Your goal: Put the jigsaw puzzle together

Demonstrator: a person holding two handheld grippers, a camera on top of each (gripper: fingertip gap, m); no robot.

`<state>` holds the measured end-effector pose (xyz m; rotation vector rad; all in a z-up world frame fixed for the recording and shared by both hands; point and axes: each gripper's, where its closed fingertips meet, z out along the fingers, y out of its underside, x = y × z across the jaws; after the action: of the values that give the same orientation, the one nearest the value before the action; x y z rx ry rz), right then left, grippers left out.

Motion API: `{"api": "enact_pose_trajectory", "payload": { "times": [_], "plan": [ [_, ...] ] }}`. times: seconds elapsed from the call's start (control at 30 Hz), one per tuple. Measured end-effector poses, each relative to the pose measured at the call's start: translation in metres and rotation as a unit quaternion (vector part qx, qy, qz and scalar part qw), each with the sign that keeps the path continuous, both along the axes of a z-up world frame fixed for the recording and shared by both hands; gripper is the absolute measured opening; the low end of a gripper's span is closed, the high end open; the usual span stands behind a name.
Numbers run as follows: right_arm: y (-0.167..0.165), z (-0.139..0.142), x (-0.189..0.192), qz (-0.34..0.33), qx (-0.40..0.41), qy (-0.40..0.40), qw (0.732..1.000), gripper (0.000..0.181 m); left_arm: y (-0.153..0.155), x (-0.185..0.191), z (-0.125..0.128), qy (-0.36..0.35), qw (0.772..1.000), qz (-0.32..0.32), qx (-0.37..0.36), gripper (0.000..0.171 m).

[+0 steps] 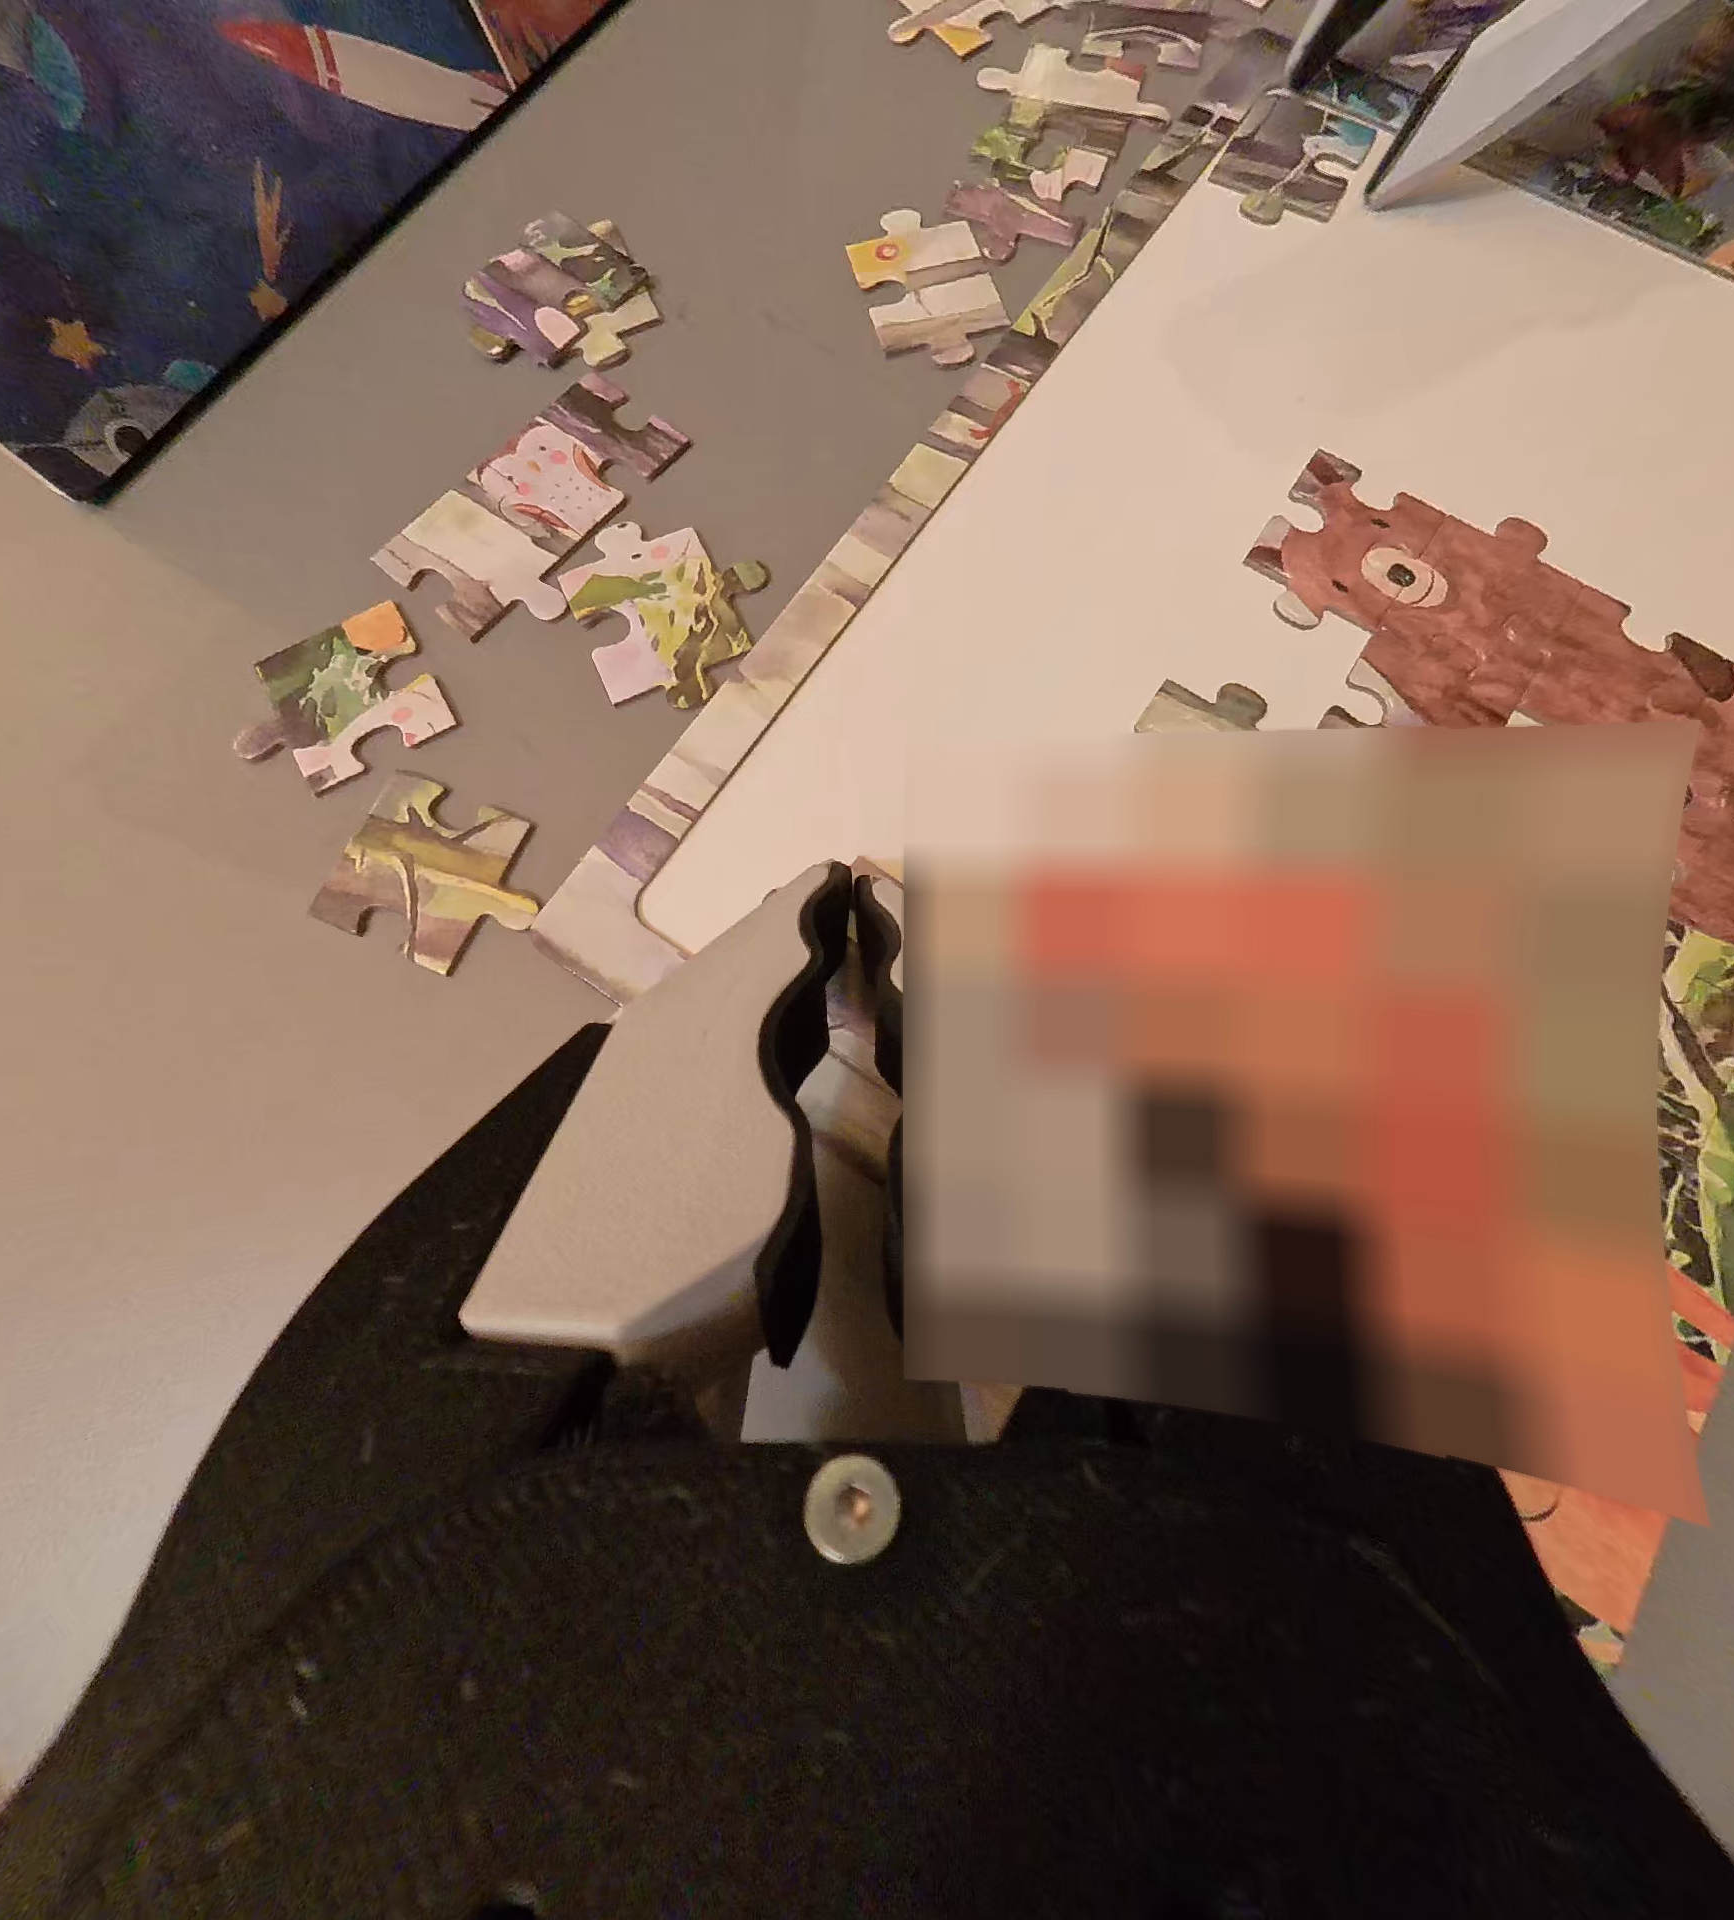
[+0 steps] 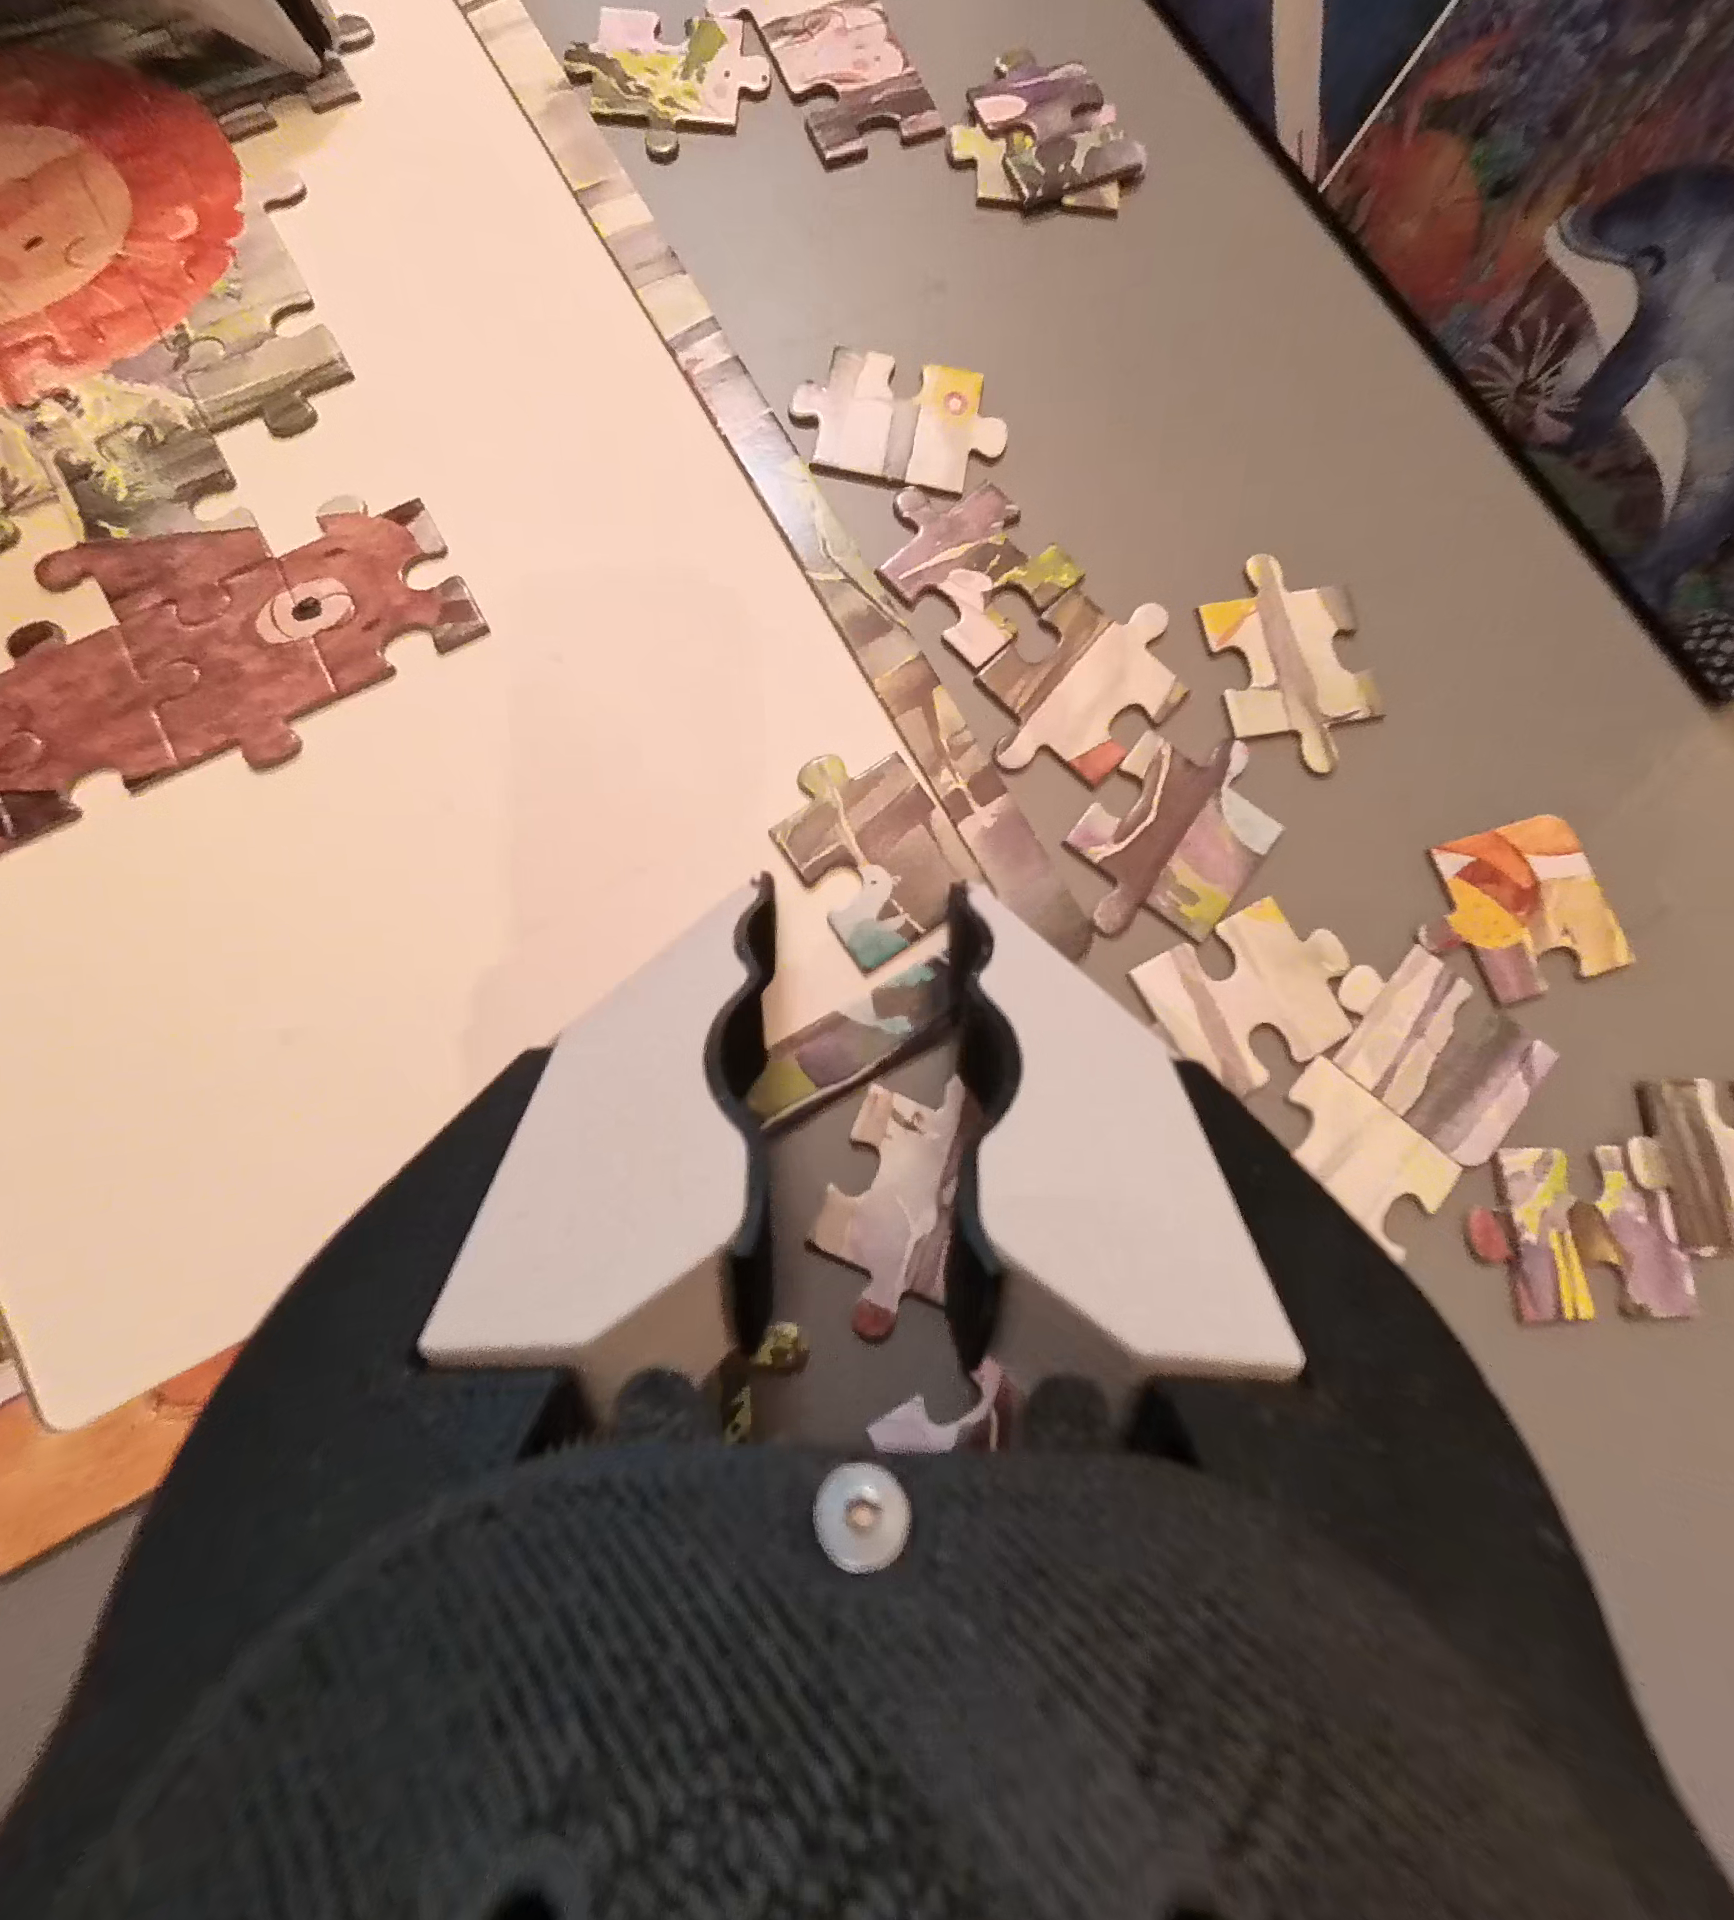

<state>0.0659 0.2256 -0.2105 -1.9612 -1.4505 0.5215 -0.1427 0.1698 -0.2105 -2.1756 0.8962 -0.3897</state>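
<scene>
Half-built jigsaw puzzle (image 2: 219,644) on a white tray (image 2: 551,540) with a painted border: brown bear section (image 1: 1528,644) joined, orange lion section (image 2: 63,218) farther off. Loose pieces (image 2: 1258,665) scattered on the grey table (image 2: 1206,260) to the right of the tray, one (image 2: 873,852) overlapping the border. Illustrated box (image 2: 1621,312) at far right. Right gripper (image 2: 863,904) narrowly parted above a loose piece, gripping nothing. Left gripper (image 1: 855,883) pressed nearly closed at the tray's corner, one finger behind a blur patch; whether holding anything, cannot tell.

no readable text, labels, numbers or signs in either view
</scene>
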Motion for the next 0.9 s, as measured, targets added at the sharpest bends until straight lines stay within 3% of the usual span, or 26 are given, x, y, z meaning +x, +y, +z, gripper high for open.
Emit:
{"api": "enact_pose_trajectory", "payload": {
  "times": [0.57, 0.9],
  "plan": [
    [0.007, 0.022, -0.004, -0.014, 0.041, 0.034, 0.998, 0.030, 0.000, 0.000, 0.000, 0.000, 1.000, -0.001, -0.001, 0.000],
    [0.027, 0.043, -0.002, -0.079, 0.084, 0.065, 0.991, 0.009, 0.000, 0.000, -0.001, -0.001, 1.000, 0.000, -0.004, 0.002]
  ]
}}
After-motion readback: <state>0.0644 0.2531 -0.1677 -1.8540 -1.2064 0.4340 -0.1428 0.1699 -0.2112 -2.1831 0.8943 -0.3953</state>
